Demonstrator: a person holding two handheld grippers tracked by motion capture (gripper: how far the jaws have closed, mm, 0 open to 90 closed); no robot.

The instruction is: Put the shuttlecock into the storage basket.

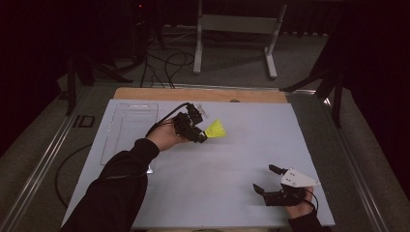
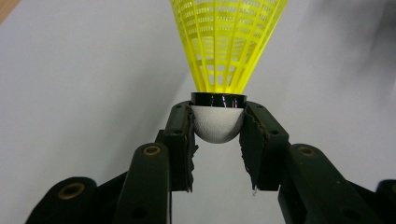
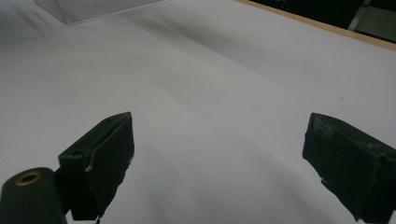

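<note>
The left gripper (image 1: 200, 136) is clamped on a yellow plastic shuttlecock with a white rounded cork (image 1: 215, 129). In the left gripper view the two black pads pinch the white cork (image 2: 218, 123) from either side just below its black band, and the meshed yellow skirt (image 2: 229, 39) fans away from the jaws. From above, the shuttlecock sits at the far middle of the pale blue-grey table sheet (image 1: 217, 169), carried clear of the surface as best I can judge, its skirt pointing right.

The right gripper (image 1: 267, 180) rests at the near right corner, jaws spread wide with nothing between them; its own view shows bare sheet between the pads (image 3: 105, 154).

A clear shallow plastic tray (image 1: 128, 131) lies at the far left, apparently empty, though it is faint in this light.

So the pick-up looks done: the shuttlecock is secured. What remains is setting it down, possibly in that tray or passing it to the waiting right gripper.
</note>
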